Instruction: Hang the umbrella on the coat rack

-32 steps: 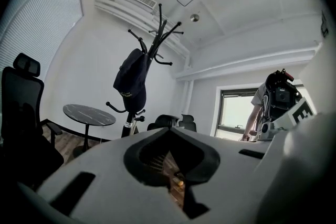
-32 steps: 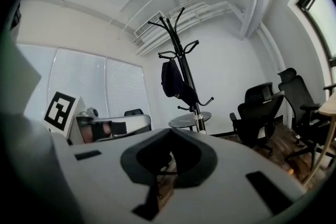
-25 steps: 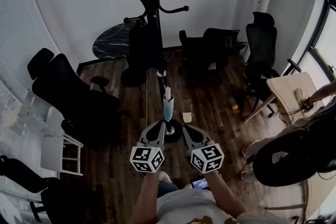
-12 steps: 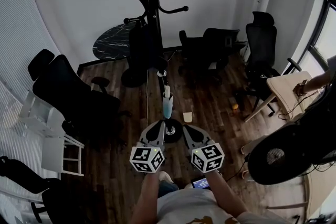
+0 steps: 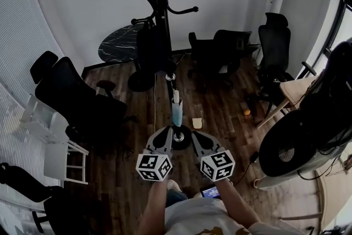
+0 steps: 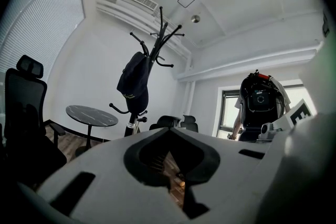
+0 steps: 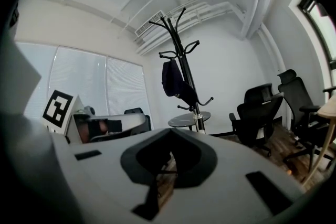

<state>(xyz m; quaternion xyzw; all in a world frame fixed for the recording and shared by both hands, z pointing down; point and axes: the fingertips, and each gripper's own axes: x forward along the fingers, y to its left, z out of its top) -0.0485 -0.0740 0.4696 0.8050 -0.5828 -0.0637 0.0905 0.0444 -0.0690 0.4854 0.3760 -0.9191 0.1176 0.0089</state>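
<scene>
left gripper [image 5: 163,137] and right gripper [image 5: 199,138], both closed, empty, before coat rack [image 5: 160,19]

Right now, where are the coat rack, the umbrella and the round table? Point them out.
coat rack [image 5: 160,14], head view, on the black pole.
umbrella [image 5: 176,113], head view, on its light-blue folded canopy.
round table [image 5: 115,44], head view, on the dark tabletop.

Folded light-blue umbrella [image 5: 176,113] stands upright low against the black coat rack [image 5: 160,14].
</scene>
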